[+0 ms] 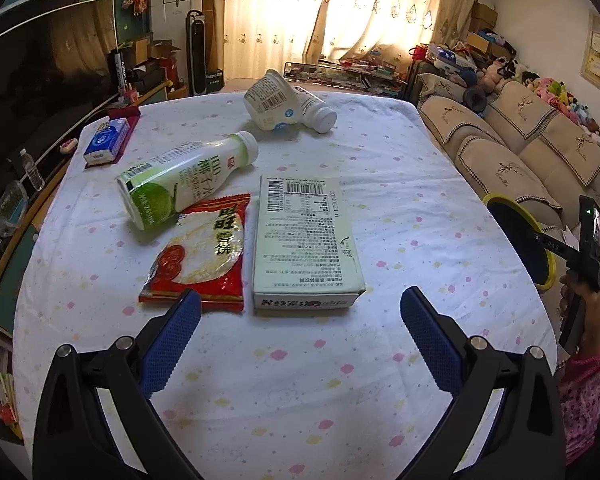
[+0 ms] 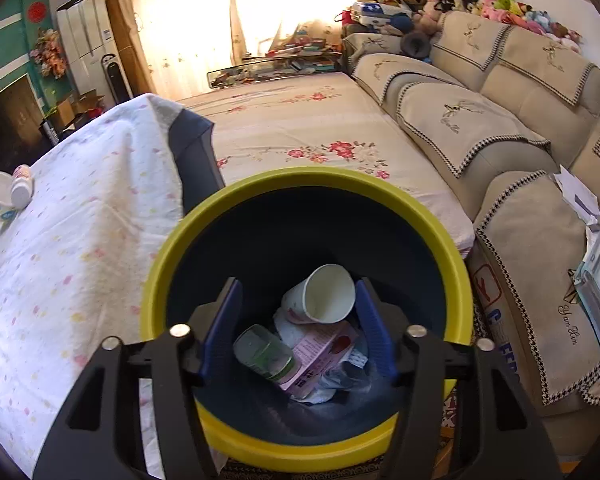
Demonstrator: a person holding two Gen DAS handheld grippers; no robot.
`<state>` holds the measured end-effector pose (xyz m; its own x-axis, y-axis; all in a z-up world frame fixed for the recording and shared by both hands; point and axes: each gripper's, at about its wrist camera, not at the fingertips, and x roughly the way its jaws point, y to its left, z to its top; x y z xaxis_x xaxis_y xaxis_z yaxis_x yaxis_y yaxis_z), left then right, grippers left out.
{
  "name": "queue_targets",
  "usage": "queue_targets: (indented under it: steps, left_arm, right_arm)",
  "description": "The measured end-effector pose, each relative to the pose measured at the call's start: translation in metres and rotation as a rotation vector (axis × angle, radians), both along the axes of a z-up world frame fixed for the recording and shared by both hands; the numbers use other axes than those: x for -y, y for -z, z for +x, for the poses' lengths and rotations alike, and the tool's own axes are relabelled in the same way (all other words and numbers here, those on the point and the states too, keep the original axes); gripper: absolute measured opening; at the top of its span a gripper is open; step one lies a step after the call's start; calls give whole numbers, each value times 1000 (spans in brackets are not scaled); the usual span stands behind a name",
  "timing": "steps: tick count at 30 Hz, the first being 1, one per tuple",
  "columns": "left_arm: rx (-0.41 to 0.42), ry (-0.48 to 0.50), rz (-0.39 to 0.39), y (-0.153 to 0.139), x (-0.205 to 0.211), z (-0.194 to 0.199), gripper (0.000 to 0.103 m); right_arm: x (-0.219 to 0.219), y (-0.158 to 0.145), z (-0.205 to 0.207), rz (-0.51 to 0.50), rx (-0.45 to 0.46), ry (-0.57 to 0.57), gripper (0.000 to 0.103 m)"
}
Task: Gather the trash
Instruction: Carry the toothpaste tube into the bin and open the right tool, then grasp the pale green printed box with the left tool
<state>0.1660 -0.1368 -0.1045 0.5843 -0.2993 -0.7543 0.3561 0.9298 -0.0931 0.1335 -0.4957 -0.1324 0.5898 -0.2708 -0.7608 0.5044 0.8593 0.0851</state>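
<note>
right now i judge the drop-off step is just finishing: my right gripper [image 2: 298,330] hangs over the yellow-rimmed bin [image 2: 458,264] beside the desk [image 1: 380,160], its blue fingers [image 2: 224,328] released, nothing between them. inside the bin lie a paper cup [image 2: 328,294], a pink carton [image 2: 320,354], a green-banded bottle [image 2: 264,354] and some crumpled paper. my left gripper [image 1: 300,308] hovers low over the desk, fingers spread wide and empty, with the pale carton [image 1: 306,240] just ahead between them and the red snack wrapper [image 1: 204,248] touching the left one's tip. further off lie a green-label bottle [image 1: 180,180], partly on the wrapper, plus a tub [image 1: 272,100] and a small white bottle [image 1: 316,110] together near the far edge. next, i think, the left should close on the carton across its narrow width, then carry it right to the bin. the desk wears a white cloth with pastel spots; a tissue box [image 1: 108,140] sits at the far left corner. around it: a beige sofa, bright curtains, a dark tv.
</note>
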Motion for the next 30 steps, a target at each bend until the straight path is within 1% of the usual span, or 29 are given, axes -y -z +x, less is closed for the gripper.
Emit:
queue_targets:
  steps: [2,8,13,16,20,25,30]
  left_arm:
    - [-3,16,6,3,8,8,98]
    - [3,12,57,13,28,35,98]
    - [-19,3,97,27,44,60,98]
    - [-40,0,99,34,48,70,98]
    - [-48,14,103,38,56,74,98]
    - [-29,60,134,42,74,72,92]
    - [-39,89,163,50,92,78,85]
  right_arm:
    - [-4,-2,0,-1,-3,-12,58]
    - [-12,-4,2,5,-1,-36,58]
    - [-16,-3,3,8,-3,-47,58]
    - [-17,-3,5,8,-7,-52,58]
    - [-16,-1,6,13,-12,-54,58]
    - [-19,2,9,18,-16,-64,58]
    - [-23,5,11,22,-19,-74,59]
